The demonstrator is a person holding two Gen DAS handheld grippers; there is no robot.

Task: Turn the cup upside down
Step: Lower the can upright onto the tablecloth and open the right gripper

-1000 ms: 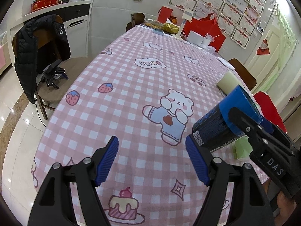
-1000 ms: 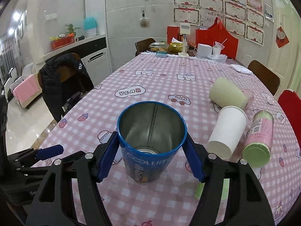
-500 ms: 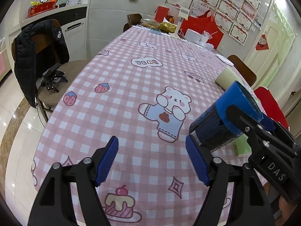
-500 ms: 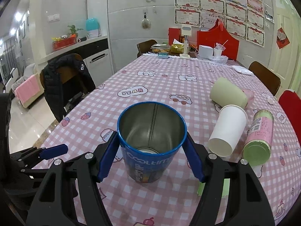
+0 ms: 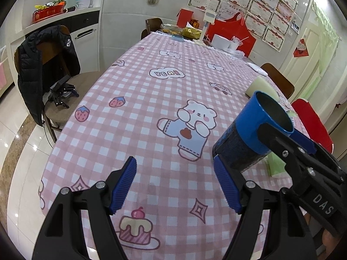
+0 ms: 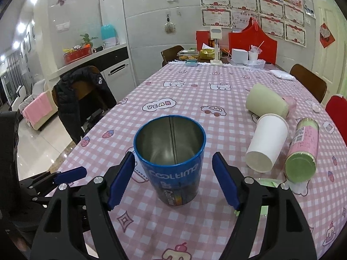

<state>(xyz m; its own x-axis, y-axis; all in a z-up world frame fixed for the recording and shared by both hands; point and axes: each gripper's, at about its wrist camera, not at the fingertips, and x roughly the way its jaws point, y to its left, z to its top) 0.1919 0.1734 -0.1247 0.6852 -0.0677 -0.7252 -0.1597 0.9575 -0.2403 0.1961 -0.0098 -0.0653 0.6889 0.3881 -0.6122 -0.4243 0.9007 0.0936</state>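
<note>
A blue metal cup (image 6: 170,158) stands upright on the pink checked tablecloth (image 6: 195,95), mouth up, bare metal inside. My right gripper (image 6: 172,179) is open, its blue pads apart on either side of the cup without touching it. The cup also shows in the left wrist view (image 5: 253,134), at the right, with the right gripper's black fingers around its rim. My left gripper (image 5: 175,184) is open and empty above the tablecloth, left of the cup.
A white paper cup (image 6: 265,142), a cream cup (image 6: 266,104) and a pink can with a green end (image 6: 303,151) lie on their sides to the cup's right. A chair with a black jacket (image 5: 43,69) stands left of the table. Boxes and a lamp crowd the far end.
My right gripper has opened and let go of the blue cup, which now stands on the table. The right gripper has drawn back a little. The left gripper has barely moved.
</note>
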